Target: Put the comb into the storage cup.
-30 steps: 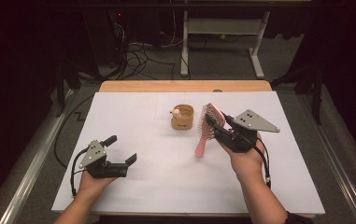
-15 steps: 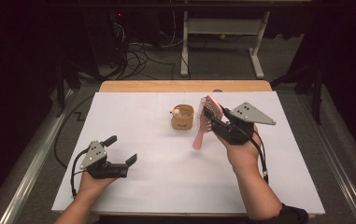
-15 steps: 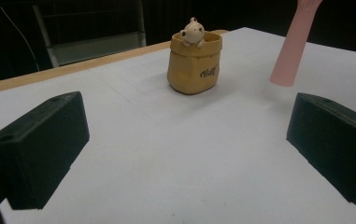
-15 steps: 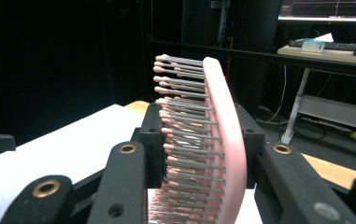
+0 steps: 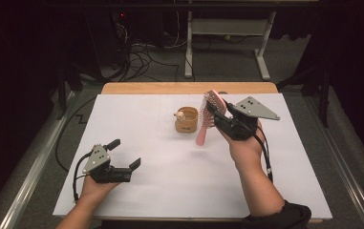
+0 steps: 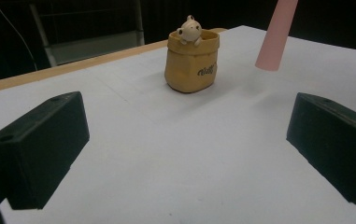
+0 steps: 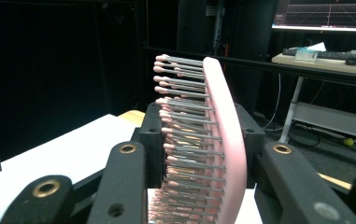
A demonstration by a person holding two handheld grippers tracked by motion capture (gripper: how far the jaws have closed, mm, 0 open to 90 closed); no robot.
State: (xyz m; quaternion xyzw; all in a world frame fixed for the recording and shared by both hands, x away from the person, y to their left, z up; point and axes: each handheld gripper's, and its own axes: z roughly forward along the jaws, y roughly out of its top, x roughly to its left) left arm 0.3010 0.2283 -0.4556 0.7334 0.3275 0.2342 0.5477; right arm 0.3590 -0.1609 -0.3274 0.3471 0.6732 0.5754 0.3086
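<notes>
hairbrush (image 5: 209, 114), pink, sits clamped by its bristled head in the right gripper (image 5: 219, 117), handle hanging down off the table (image 5: 170, 191). just beyond the handle tip stands the small tan pot (image 5: 187, 120); a careless swing could knock it over, or the thin grip on the bristles could slip. left gripper (image 5: 124, 154) rests wide apart, empty.

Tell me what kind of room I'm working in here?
Probably a lab or recording workspace, not a home: a white-covered table under bright light with darkness around, loose cables on the floor behind it, and a desk with a monitor and keyboard farther back.
</notes>
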